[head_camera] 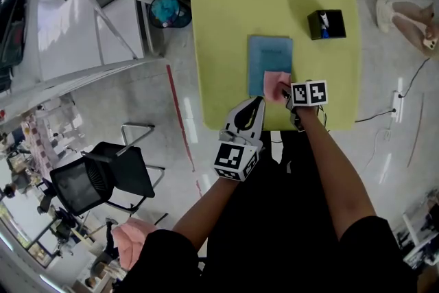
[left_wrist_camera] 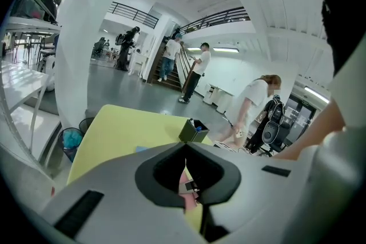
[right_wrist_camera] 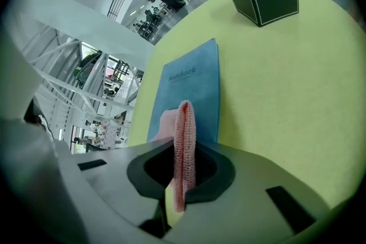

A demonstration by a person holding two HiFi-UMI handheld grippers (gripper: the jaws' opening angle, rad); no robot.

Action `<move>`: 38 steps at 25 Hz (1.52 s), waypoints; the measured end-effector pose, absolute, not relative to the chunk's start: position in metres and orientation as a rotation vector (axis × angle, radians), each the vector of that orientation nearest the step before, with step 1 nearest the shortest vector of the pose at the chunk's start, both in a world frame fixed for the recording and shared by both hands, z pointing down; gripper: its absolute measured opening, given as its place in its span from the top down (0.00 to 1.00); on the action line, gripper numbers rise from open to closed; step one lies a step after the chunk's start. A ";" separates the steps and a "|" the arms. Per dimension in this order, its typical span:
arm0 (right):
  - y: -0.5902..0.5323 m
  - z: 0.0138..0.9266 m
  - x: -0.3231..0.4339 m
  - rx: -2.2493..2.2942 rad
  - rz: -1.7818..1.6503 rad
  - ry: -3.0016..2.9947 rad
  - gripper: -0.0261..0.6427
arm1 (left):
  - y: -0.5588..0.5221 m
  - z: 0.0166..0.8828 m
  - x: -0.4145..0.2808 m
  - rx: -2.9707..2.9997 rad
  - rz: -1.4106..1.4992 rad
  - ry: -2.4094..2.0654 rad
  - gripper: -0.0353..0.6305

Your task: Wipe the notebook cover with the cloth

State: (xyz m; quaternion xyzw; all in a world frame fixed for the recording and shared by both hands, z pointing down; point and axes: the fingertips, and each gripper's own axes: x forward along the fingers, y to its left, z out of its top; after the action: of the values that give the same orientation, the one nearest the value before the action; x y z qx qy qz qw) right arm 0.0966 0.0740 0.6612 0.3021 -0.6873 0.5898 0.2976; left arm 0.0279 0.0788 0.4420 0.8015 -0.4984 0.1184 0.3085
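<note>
Pink knit cloth [right_wrist_camera: 184, 123], pinched edge-up in the right tongs [right_wrist_camera: 182, 171], rests on the blue notebook [right_wrist_camera: 197, 86] ahead; left tongs [left_wrist_camera: 185, 152] closed, empty.

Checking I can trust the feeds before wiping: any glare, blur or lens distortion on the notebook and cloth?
Head view: even light, no glare on the notebook, edges bent by the wide lens. Right gripper view: the cloth knit is sharp, the cover's print is soft, corners are dark. Left gripper view: the left gripper fills the lower half, slightly soft, with a bright hall behind.
</note>
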 end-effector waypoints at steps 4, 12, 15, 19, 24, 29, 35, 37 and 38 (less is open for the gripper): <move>0.074 0.660 0.106 0.803 1.563 -1.831 0.91 | 0.079 0.440 0.041 2.118 0.310 -1.303 0.92; 0.074 0.659 0.122 0.791 1.582 -1.828 0.90 | 0.078 0.436 0.050 2.108 0.298 -1.334 0.92; 0.076 0.660 0.128 0.792 1.593 -1.827 0.91 | 0.081 0.437 0.049 2.101 0.299 -1.348 0.92; 0.075 0.660 0.131 0.806 1.660 -1.821 0.90 | 0.085 0.434 0.044 2.091 0.294 -1.367 0.92; 0.075 0.655 0.131 0.821 1.677 -1.833 0.90 | 0.090 0.428 0.039 2.085 0.300 -1.375 0.92; 0.074 0.616 0.136 0.801 1.683 -1.951 0.90 | 0.083 0.406 0.025 2.052 0.234 -1.393 0.92; 0.067 0.559 0.153 0.856 1.609 -2.076 0.90 | 0.067 0.381 0.010 2.069 0.242 -1.436 0.93; 0.064 0.536 0.155 0.878 1.569 -2.139 0.90 | 0.064 0.367 0.010 2.092 0.224 -1.426 0.93; 0.062 0.523 0.157 0.903 1.537 -2.168 0.90 | 0.062 0.358 0.010 2.100 0.203 -1.415 0.93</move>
State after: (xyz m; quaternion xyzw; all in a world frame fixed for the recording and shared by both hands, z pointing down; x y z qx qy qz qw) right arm 0.1567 0.0615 0.5227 0.3171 -0.7617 0.5399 0.1667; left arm 0.0100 0.0620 0.3578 0.7896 -0.5320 0.0762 0.2962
